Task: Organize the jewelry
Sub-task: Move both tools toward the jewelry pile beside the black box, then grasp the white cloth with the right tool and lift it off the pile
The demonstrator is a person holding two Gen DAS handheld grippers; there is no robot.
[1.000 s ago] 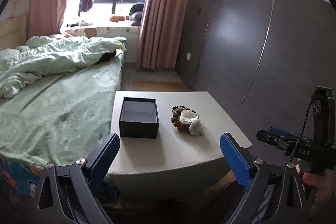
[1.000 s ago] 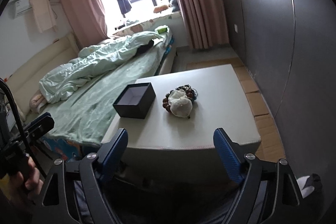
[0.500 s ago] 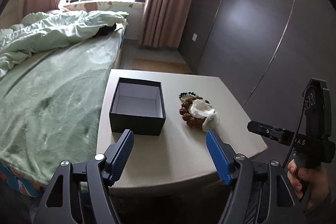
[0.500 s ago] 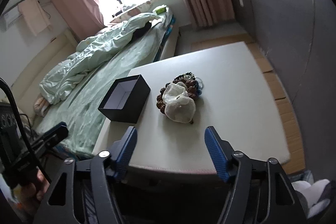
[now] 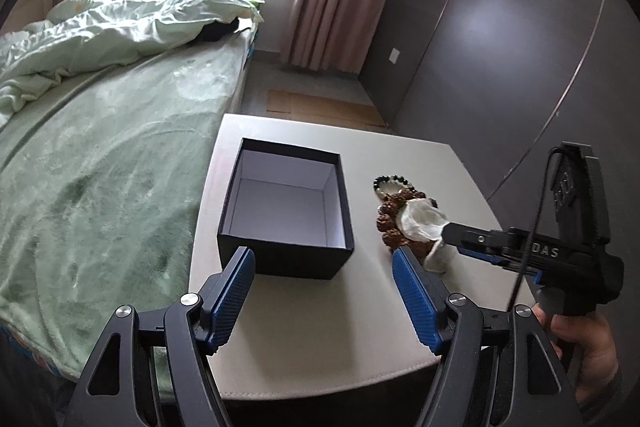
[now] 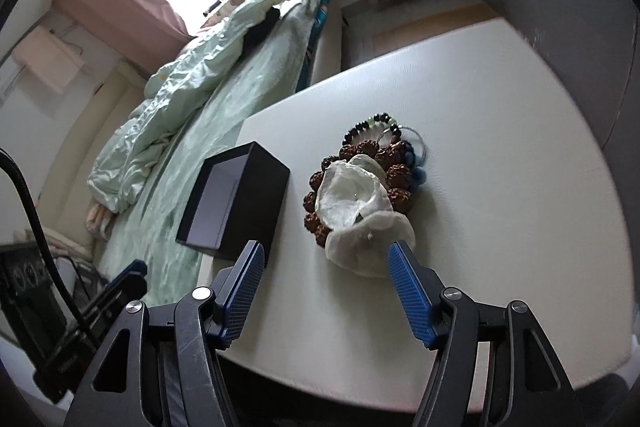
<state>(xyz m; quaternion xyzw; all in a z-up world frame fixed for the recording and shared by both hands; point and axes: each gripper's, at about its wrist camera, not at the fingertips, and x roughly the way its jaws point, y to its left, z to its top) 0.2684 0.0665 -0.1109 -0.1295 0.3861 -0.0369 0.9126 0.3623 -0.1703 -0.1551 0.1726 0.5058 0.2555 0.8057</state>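
Both tilted downward, left gripper [image 5: 323, 269] and right gripper [image 6: 326, 263] gape empty above table [image 6: 500, 147].

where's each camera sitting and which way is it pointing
Left wrist: on the left gripper, angled down at the black box; the person's hand holds the right gripper.
Right wrist: on the right gripper, angled down at the jewelry pile.
Shared: white table, box, jewelry, green bed.
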